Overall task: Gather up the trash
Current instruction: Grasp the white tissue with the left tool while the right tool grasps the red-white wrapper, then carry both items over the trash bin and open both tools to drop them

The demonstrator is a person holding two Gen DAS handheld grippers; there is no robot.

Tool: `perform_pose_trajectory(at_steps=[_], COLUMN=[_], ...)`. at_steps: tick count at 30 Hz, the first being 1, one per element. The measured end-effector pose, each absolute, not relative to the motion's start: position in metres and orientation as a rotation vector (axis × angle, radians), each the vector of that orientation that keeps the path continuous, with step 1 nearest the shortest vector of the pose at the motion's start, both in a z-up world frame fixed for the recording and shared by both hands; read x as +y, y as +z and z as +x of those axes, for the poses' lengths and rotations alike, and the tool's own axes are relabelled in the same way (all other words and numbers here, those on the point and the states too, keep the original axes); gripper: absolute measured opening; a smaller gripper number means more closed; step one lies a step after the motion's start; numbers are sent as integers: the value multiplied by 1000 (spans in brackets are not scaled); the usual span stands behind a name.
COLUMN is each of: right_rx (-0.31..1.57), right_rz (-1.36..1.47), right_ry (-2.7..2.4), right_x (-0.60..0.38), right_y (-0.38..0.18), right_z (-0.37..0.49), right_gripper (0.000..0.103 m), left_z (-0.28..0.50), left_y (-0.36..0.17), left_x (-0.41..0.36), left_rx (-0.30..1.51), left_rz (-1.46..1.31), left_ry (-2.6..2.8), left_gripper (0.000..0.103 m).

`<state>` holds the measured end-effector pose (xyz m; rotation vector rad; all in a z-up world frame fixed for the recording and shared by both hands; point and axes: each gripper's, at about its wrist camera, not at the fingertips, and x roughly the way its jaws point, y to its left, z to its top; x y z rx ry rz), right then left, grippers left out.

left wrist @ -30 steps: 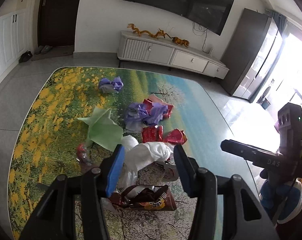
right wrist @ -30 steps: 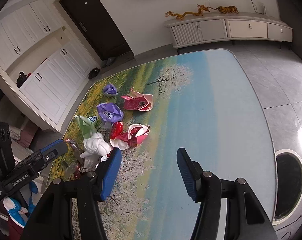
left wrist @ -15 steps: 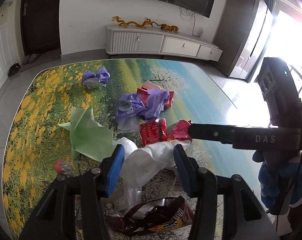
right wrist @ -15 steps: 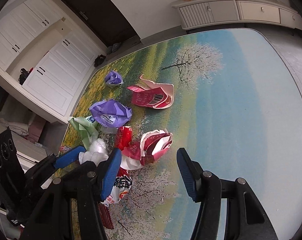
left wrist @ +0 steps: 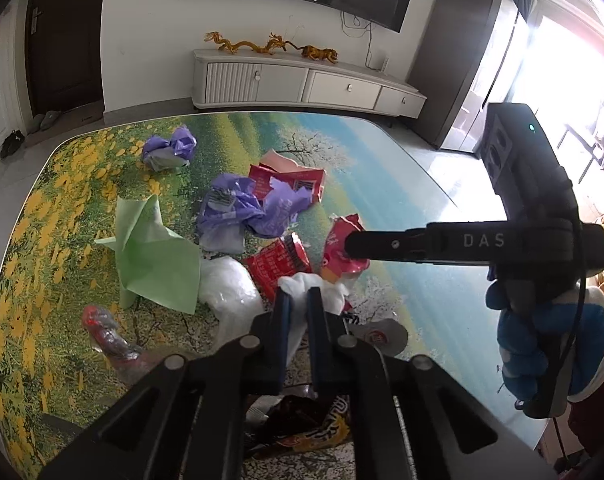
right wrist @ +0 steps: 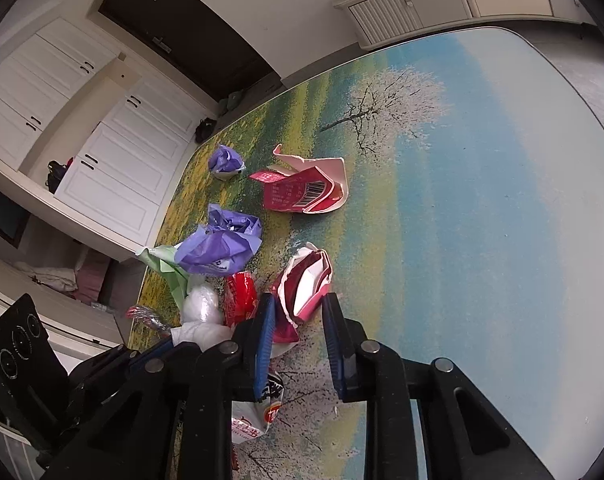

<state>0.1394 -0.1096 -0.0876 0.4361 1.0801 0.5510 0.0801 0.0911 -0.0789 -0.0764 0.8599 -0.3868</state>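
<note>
Trash lies in a heap on the landscape-print table (left wrist: 385, 184). My left gripper (left wrist: 298, 297) is shut on a crumpled white plastic bag (left wrist: 238, 292), pinching a fold of it between its pads. Just right of it, my right gripper (right wrist: 298, 314) straddles a torn red and white wrapper (right wrist: 307, 280); its jaws are closing and both pads touch the wrapper's sides. In the left wrist view the right gripper (left wrist: 351, 245) reaches in from the right, held by a blue-gloved hand (left wrist: 541, 344). The left gripper's blue fingers (right wrist: 154, 354) show low left in the right wrist view.
Around the grips lie a green sheet (left wrist: 154, 256), two purple bags (left wrist: 242, 212) (left wrist: 168, 152), a flattened red carton (right wrist: 305, 192), a small red packet (left wrist: 278, 268), a brown snack bag (left wrist: 313, 420) and a clear twisted wrapper (left wrist: 106, 332). The table's blue right half (right wrist: 481, 220) is bare.
Both grippers came down into the heap and closed. The left one pinched the white bag; the right one narrowed around the red and white wrapper.
</note>
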Motion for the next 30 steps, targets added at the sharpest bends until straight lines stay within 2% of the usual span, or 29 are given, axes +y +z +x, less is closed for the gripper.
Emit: perform_pose_trajectory(at_steps=[18,24,30], right_rx=[858,768,708], right_rz=[479,530,611], right_ry=[499,411,282], right_x=[-180,-238,-310], right_y=[-22,-7,-12], right_z=[67,36,9], right_gripper=[17,17,17], left_z=[35,22,19], left_y=[-3,22,34], left_x=[81,39,-34], left_rx=[700,670,676], left_rz=[-153,-139,-88], left_ry=[-373,-446,-559], left_gripper=[6,6,6])
